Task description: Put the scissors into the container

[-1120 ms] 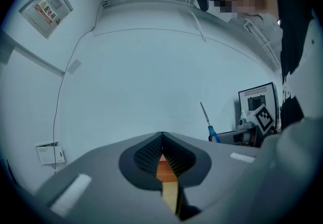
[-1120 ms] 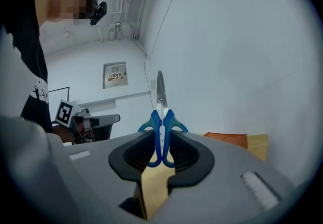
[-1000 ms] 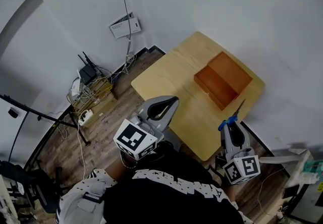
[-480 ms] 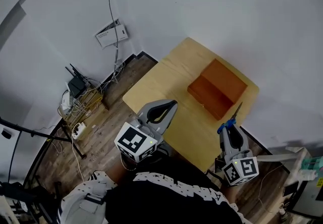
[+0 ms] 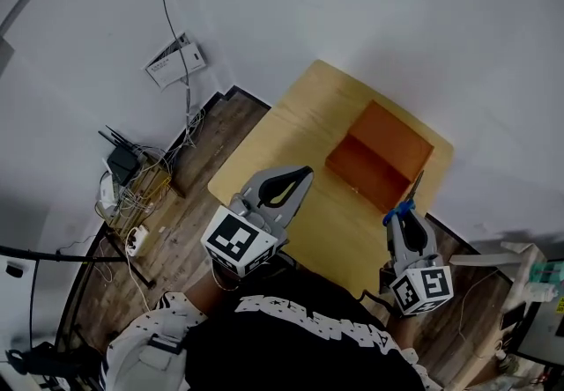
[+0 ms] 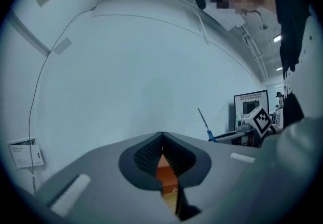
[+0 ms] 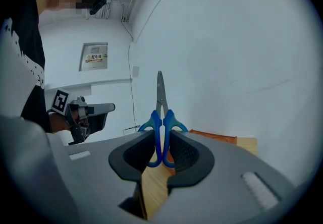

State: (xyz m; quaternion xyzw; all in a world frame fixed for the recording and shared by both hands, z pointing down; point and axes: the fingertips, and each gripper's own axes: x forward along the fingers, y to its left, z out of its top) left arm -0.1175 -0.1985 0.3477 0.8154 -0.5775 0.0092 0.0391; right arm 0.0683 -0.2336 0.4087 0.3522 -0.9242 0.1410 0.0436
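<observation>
Two tools are up over the near edge of the table [image 5: 291, 143]. The right tool [image 5: 408, 215] is clamped on the scissors [image 5: 411, 194] by their blue handles, with the closed blades sticking out past the jaws toward the wall. The left tool [image 5: 295, 178] has its jaws closed together with nothing between them. The container [image 5: 357, 167], an orange-brown box, sits on the far part of the table, near the scissors' tip but not under it.

To do the carry well, the right tool should probably go forward until the blades are fully over the box, then tip point-down and lower inside before the jaws let go. A drop from height could bounce the scissors out. The grip sits only on the handles, so a slow, steady move seems wise.

Print is scarce. A wall sign [image 7: 95, 57] has a yellow warning mark and characters too small to read. Each tool's cube carries square black-and-white markers. No brand shows on the scissors.
</observation>
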